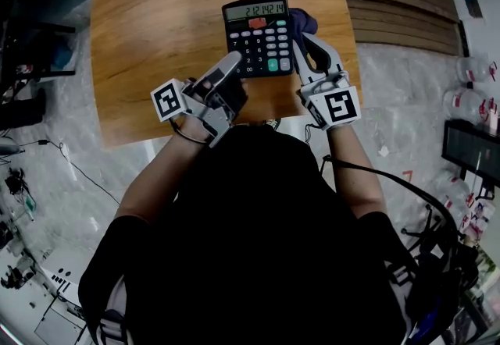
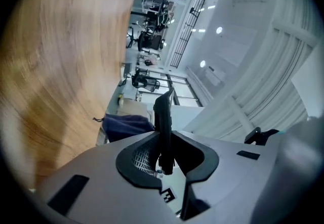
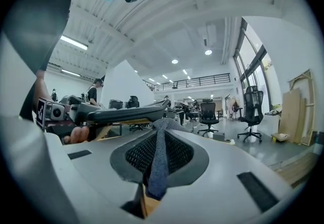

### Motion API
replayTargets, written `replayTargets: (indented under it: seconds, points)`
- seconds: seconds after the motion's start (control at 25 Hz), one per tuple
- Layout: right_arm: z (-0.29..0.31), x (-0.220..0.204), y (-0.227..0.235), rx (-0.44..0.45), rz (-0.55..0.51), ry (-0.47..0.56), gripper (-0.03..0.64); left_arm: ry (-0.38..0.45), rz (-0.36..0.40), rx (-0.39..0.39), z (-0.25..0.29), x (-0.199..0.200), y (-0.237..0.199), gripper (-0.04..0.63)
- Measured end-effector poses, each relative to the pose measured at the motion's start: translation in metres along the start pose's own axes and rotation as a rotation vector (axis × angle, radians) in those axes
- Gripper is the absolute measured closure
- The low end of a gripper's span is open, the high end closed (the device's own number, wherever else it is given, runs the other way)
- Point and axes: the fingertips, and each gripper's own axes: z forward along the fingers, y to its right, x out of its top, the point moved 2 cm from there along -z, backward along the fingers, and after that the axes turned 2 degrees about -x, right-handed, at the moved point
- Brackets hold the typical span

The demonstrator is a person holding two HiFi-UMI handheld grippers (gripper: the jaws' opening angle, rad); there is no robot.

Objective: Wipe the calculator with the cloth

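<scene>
Calculator in the left gripper, cloth in the right, both raised over the wooden table (image 1: 156, 16).

The left gripper (image 1: 234, 69) is clamping the calculator (image 1: 258, 37) by its near left corner, jaws partly closed on the thin body, with the display facing up. The right gripper (image 1: 306, 43) is pinching the purple-blue cloth (image 1: 305, 21) between narrow jaws, just beside the calculator's far right corner.
</scene>
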Motion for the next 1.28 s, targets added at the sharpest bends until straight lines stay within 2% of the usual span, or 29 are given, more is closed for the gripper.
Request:
replayTargets:
  seconds: [0.2,0.52,0.6,0.72,0.84,0.96,1.08,1.28]
  points:
    - [0.011,0.004,-0.004,0.019,-0.029,0.033,0.572,-0.005,-0.040,-0.020,0.001,-0.005,0.000,0.525]
    - [0.037,0.006,-0.069,0.175,-0.039,0.067,0.572,-0.032,-0.071,-0.071,0.017,-0.011,0.016,0.525]
    - [0.035,0.007,-0.064,0.159,0.001,0.079,0.572,-0.022,-0.089,-0.076,0.018,-0.013,0.017,0.525]
    - [0.030,0.010,-0.030,0.068,0.046,0.095,0.572,-0.009,-0.109,-0.077,0.013,-0.010,0.017,0.525]
    - [0.022,0.017,0.012,-0.041,0.052,0.135,0.572,-0.005,-0.127,-0.076,0.009,-0.010,0.016,0.525]
    - [0.019,0.026,0.032,-0.095,0.045,0.153,0.572,-0.011,-0.143,-0.086,0.009,-0.011,0.016,0.525]
    - [0.027,0.030,0.022,-0.070,0.038,0.166,0.572,-0.028,-0.153,-0.095,0.012,-0.013,0.016,0.525]
    - [0.037,0.022,-0.025,0.063,0.008,0.160,0.572,-0.047,-0.180,-0.110,0.018,-0.021,0.017,0.525]
